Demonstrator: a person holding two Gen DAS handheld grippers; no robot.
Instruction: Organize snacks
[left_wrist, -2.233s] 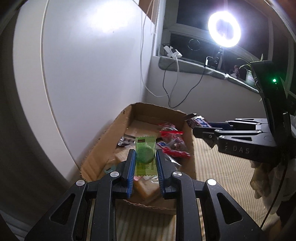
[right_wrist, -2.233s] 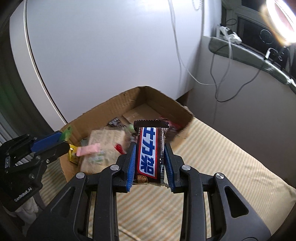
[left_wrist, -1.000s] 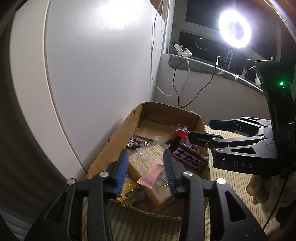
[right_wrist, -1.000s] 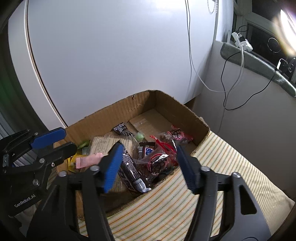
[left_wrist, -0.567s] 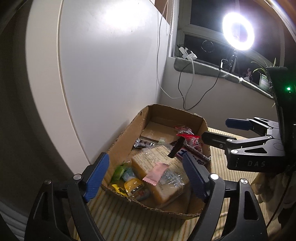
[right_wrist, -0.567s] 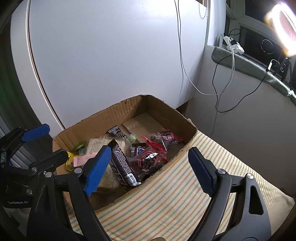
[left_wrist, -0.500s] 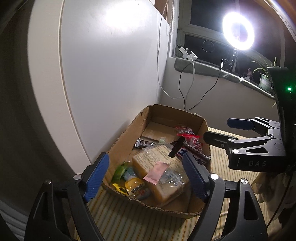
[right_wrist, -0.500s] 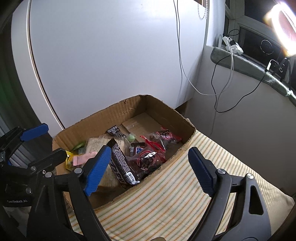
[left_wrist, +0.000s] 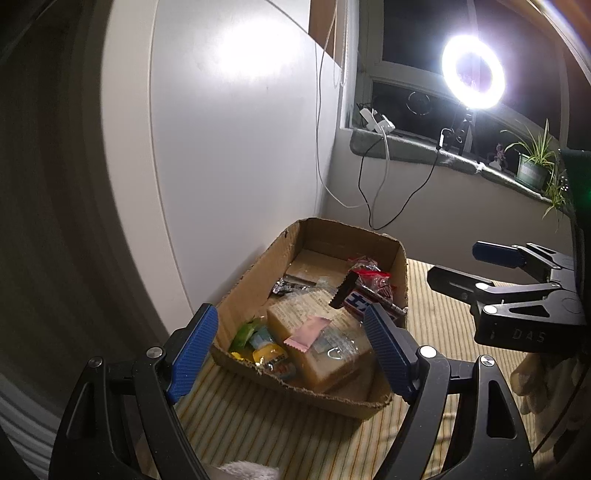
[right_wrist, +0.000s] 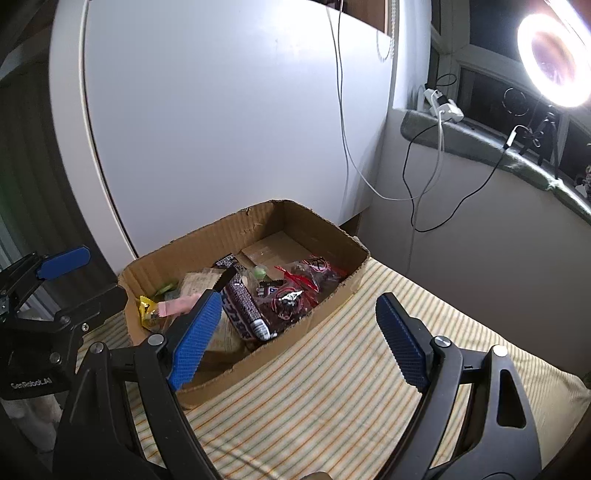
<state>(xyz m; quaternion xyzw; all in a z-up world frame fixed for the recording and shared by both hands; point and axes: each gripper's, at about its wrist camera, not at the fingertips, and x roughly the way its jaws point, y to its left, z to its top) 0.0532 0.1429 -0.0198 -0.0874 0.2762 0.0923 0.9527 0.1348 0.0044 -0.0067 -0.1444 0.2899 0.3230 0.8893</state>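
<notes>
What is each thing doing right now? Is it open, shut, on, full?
Left gripper: open, holding nothing.
Right gripper: open, holding nothing.
Cardboard box: open on top, snacks inside.
Chocolate bar: lying in the box, tilted.
Pink wrapper: resting on the tan packet.
Ring light: switched on.

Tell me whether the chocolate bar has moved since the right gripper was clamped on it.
Yes. The chocolate bar left the right gripper, whose jaws now stand open and empty, and lies inside the cardboard box near its front wall.
</notes>
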